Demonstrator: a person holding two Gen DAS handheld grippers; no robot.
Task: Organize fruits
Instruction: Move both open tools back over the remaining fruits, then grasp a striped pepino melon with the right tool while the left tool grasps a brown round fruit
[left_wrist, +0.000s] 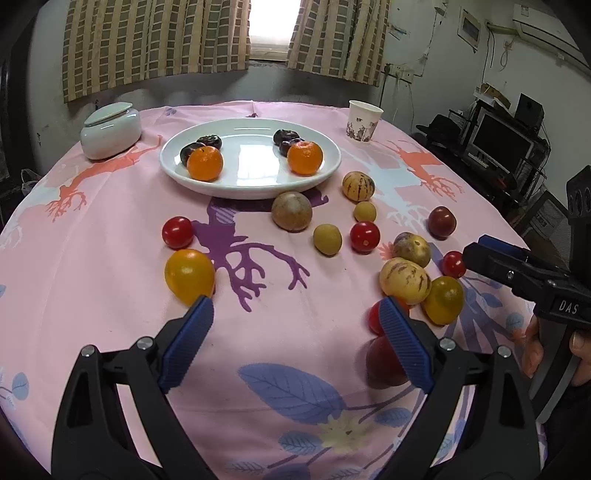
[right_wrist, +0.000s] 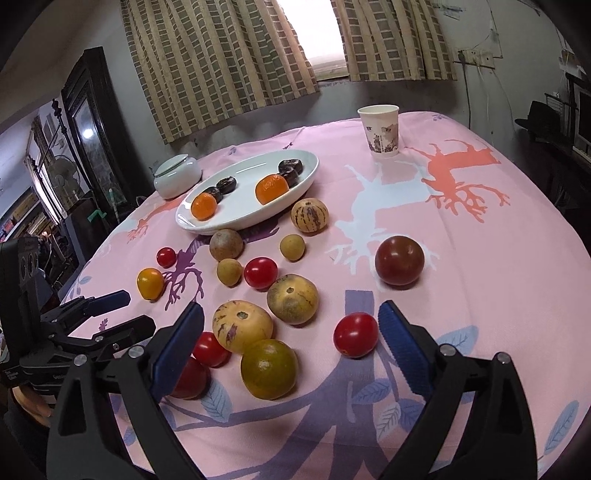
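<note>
**Sorting fruit on the pink tablecloth**

Hovering over the table, the left gripper (left_wrist: 297, 314) is sitting spread wide with nothing between its blue pads. A lidded jar (left_wrist: 110, 129) is sitting far left, then the white plate (left_wrist: 251, 186) holding two oranges (left_wrist: 205, 163) and some dark fruits. A yellow tomato (left_wrist: 189, 275) is lying just beside the left pad. Loose fruit is scattering across the cloth right of the plate, a paper cup (left_wrist: 362, 121) behind it. The right gripper (right_wrist: 291, 321) is also hanging wide open, holding nothing, a red tomato (right_wrist: 355, 334) lying just beside its right pad.
</note>
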